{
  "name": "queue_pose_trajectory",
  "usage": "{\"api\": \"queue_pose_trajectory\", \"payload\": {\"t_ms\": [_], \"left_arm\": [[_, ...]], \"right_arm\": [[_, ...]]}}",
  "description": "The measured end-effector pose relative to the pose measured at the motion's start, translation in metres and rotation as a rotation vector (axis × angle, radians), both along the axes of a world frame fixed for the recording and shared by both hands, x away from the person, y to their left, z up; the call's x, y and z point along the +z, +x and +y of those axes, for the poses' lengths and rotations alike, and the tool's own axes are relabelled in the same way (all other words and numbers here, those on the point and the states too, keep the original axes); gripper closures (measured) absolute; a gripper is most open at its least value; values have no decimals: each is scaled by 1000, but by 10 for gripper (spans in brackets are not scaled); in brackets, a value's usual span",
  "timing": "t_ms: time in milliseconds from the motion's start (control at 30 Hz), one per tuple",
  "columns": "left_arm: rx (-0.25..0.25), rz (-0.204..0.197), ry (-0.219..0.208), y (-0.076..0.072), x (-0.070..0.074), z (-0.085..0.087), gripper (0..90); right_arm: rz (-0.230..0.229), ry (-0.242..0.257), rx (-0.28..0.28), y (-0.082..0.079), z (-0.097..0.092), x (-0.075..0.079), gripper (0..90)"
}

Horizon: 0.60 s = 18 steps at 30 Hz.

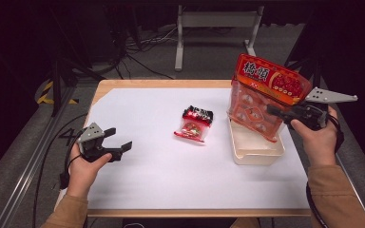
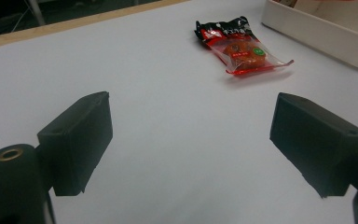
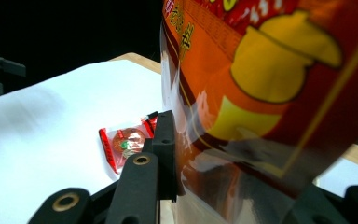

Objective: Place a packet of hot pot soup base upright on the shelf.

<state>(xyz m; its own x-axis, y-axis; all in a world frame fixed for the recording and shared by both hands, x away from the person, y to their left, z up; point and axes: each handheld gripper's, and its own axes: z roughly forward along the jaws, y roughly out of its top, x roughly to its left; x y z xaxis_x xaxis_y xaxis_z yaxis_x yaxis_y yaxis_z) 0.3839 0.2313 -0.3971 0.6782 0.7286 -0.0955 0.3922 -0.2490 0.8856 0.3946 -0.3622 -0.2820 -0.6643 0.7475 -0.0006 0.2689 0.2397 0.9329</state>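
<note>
The table [image 1: 123, 85], a wooden top covered by a white sheet [image 1: 171, 166], carries everything under inspection. The largest item is a big orange and red snack bag [image 1: 266, 95] with a clear lower section showing individually wrapped pieces inside; it is held upright and slightly tilted at the right side of the table, its lower end hanging inside a shallow cream tray [image 1: 256, 154], though whether it touches the tray floor cannot be told. The tray sits near the right edge of the white sheet. The right gripper [image 1: 285, 113] approaches the bag from the right and is clamped on its lower right portion; in the right gripper view the left pad presses flat against the bag's film [image 3: 242, 116], with the other jaw hidden behind the bag. The left gripper [image 1: 116, 140] is held low at the left side of the sheet, well apart from the bag and tray, its jaws spread wide with nothing between them, as the left gripper view confirms over bare white surface. The smallest item, a small red and black snack packet [image 1: 195, 124], lies flat near the centre of the sheet, just left of the tray and apart from both grippers.
</note>
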Motion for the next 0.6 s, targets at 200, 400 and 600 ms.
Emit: {"api": "queue_pose_trajectory", "payload": {"t_ms": [200, 400, 600], "left_arm": [[-1, -3, 6, 1, -1, 1, 138], [1, -2, 8, 1, -1, 1, 137], [2, -1, 4, 1, -2, 1, 137]], "right_arm": [[0, -27, 1, 3, -1, -11, 701], [11, -28, -7, 4, -4, -19, 700], [32, -28, -11, 6, -5, -26, 700]]}}
